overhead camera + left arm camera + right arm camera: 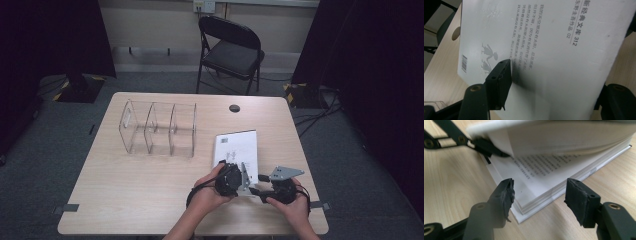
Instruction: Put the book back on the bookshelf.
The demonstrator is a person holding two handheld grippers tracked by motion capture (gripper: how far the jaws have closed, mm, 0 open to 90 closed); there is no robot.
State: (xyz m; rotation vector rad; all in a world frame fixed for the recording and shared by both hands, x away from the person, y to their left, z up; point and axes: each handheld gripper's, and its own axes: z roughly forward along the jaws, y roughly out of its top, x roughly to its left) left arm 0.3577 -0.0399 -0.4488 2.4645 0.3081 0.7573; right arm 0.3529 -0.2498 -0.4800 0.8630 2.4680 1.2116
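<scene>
1. A light wooden table [150, 190] stands on grey carpet, seen from above. A person's two hands come in over its near edge, each holding a black gripper.
2. A white book [239, 147] with a barcode and printed Chinese text lies toward the table's right side, its near end at the two grippers.
3. The left gripper [506, 72] grips the book: one jaw presses on the white cover from above, and in the right gripper view its other jaw sits under the raised cover and upper pages, lifting them off the pages below.
4. The right gripper [539, 197] is open. Its two jaws stand apart on either side of the near corner of the lower stack of pages, touching nothing.
5. A clear plastic organiser [157, 127] with three compartments stands upright toward the table's far left, well apart from the book.
6. A round dark cable hole [234, 108] sits near the far edge.
7. A black folding chair [231, 50] stands beyond the table's far edge.
</scene>
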